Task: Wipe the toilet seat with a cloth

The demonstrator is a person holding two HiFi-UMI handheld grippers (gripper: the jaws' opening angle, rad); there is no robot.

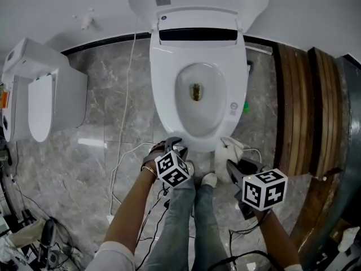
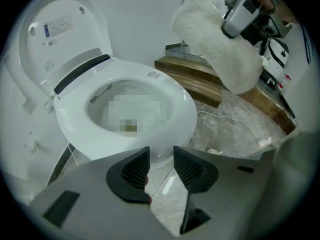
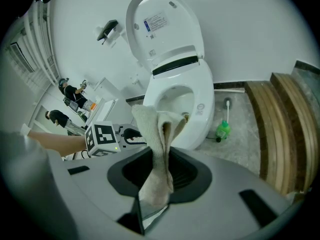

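Note:
A white toilet stands with its lid (image 3: 162, 26) raised and its seat (image 1: 169, 89) down around the bowl. In the head view both grippers hover just in front of the bowl's front rim. My left gripper (image 2: 161, 156) is open with nothing between its black ribbed pads, and it points at the seat (image 2: 180, 109). It sits at the left in the head view (image 1: 172, 147). My right gripper (image 3: 159, 156) is shut on a folded white cloth (image 3: 156, 129), which sticks up out of the jaws. The cloth (image 2: 215, 44) also shows in the left gripper view and the head view (image 1: 231, 148).
A green toilet brush (image 3: 223, 129) stands on the marble floor right of the toilet. A slatted wooden platform (image 1: 299, 106) lies further right. A white unit (image 1: 39, 95) stands at the left. Cables (image 1: 121, 157) trail on the floor by the person's legs (image 1: 197, 219).

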